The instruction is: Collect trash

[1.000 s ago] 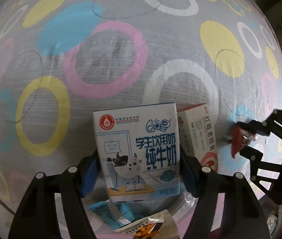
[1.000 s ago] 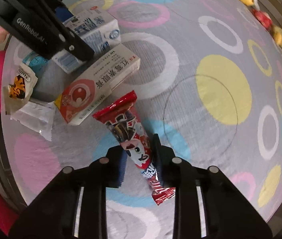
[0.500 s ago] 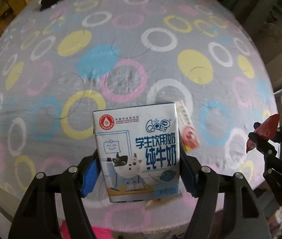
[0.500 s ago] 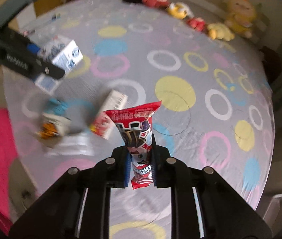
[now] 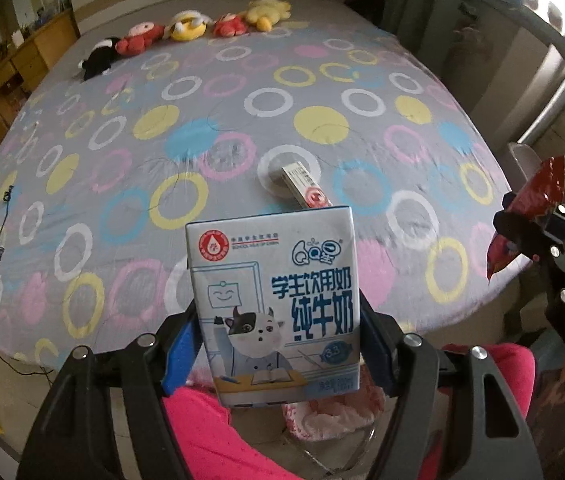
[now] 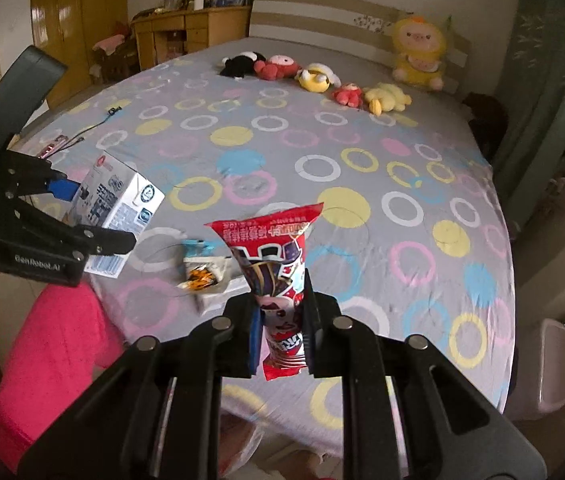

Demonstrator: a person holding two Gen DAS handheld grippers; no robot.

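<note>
Bed (image 5: 322, 92) now sits well below both hand-held grippers, left (image 5: 278, 344) clamping the milk carton (image 5: 274, 300), right (image 6: 282, 328) pinching the red wrapper (image 6: 274, 264), probably bin-bound, other litter left.

Home bedroom: bed (image 6: 362, 184), plush toys (image 6: 314, 76), wooden wardrobe (image 6: 78, 20)

A bed (image 6: 422, 208) covered by a grey sheet printed with coloured rings is seen. Plush toys (image 6: 314, 78) are lined toward 12 o'clock; a cable (image 6: 94, 124) at 10; snack wrappers (image 6: 202, 276) near 8. A long red-and-white box (image 5: 306, 190) is laid mid-sheet.
</note>
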